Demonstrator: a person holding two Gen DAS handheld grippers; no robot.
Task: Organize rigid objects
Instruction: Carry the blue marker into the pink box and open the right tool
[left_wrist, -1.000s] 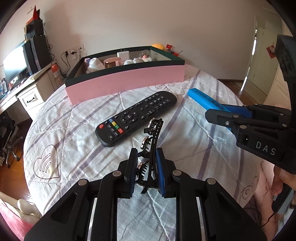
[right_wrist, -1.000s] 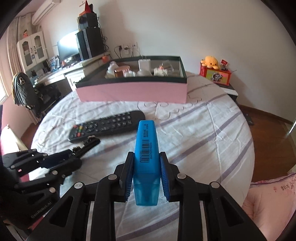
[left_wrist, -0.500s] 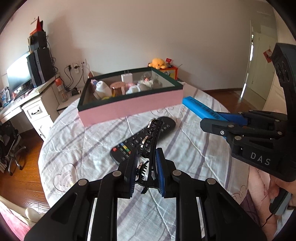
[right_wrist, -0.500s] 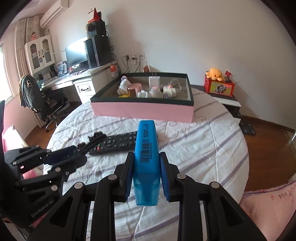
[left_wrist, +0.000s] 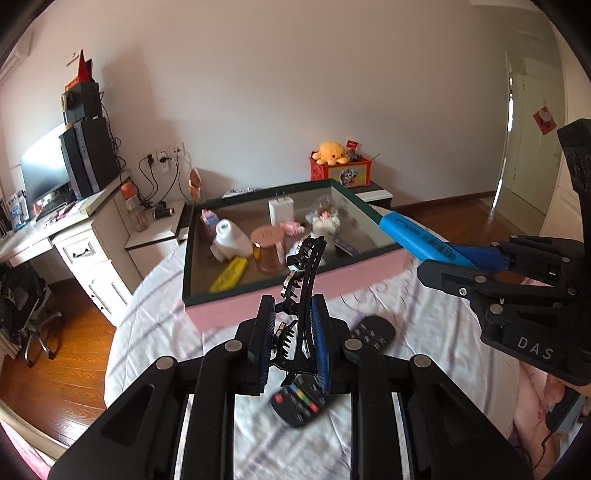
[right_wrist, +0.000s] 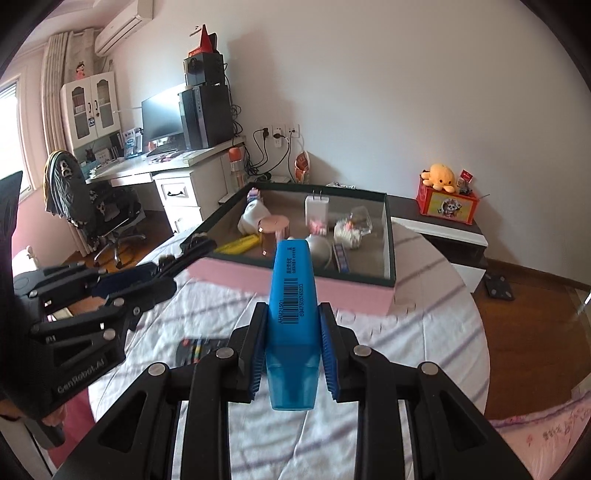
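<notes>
1. Striped bedding carries a pink box and a remote control.
2. Left hand-held gripper is clamped on a black hair claw, right hand-held gripper on a blue highlighter, both short of the box.
3. Either could be dropped outside if released early, or snagged on the rim.

Soft daylight fills the room; the window at far left glares. Fisheye bending darkens the corners, and motion blur smears the remote control and bedspread.

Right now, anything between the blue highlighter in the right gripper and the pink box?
Nothing visible. The right gripper holds the blue highlighter above the bed, its tip toward the pink box. The box's near wall lies ahead and lower. The remote lies below, left of the path.
</notes>
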